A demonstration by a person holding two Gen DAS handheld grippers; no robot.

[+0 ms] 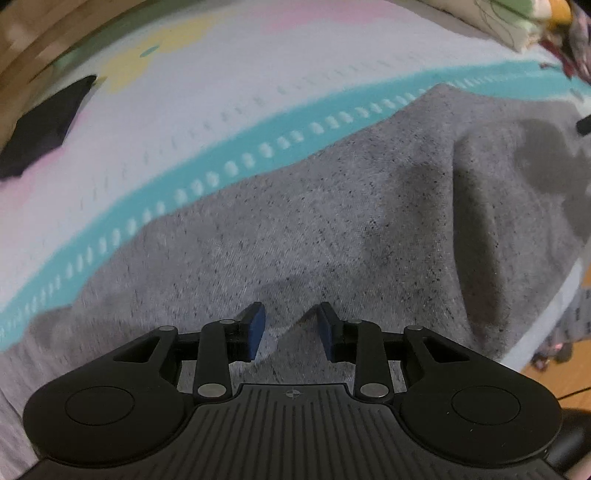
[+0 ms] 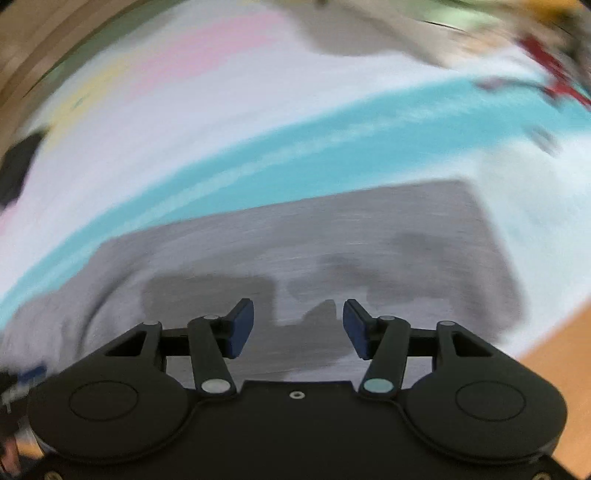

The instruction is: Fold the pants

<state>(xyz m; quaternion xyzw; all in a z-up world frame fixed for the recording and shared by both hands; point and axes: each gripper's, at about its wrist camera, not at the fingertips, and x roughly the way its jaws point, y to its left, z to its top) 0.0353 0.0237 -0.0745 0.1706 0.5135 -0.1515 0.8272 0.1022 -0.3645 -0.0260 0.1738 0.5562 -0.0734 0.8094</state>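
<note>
Grey heathered pants (image 1: pixel 332 229) lie spread on a pastel play mat (image 1: pixel 221 110) with a teal band. My left gripper (image 1: pixel 291 314) hangs just over the grey cloth near its front edge. Its blue pads (image 1: pixel 256 328) stand a little apart, with no cloth pinched between them. A deep crease runs down the cloth to the right. In the blurred right wrist view the pants (image 2: pixel 332 236) form a flat grey block with a squared far-right corner. My right gripper (image 2: pixel 298 314) is open above them with nothing between its fingers.
A black flat object (image 1: pixel 44 125) lies on the mat at the far left, also seen as the black object (image 2: pixel 18 166). Colourful items (image 1: pixel 517 22) are piled at the far right. Wooden floor (image 1: pixel 554 373) shows past the mat's right edge, as does the floor (image 2: pixel 554 343).
</note>
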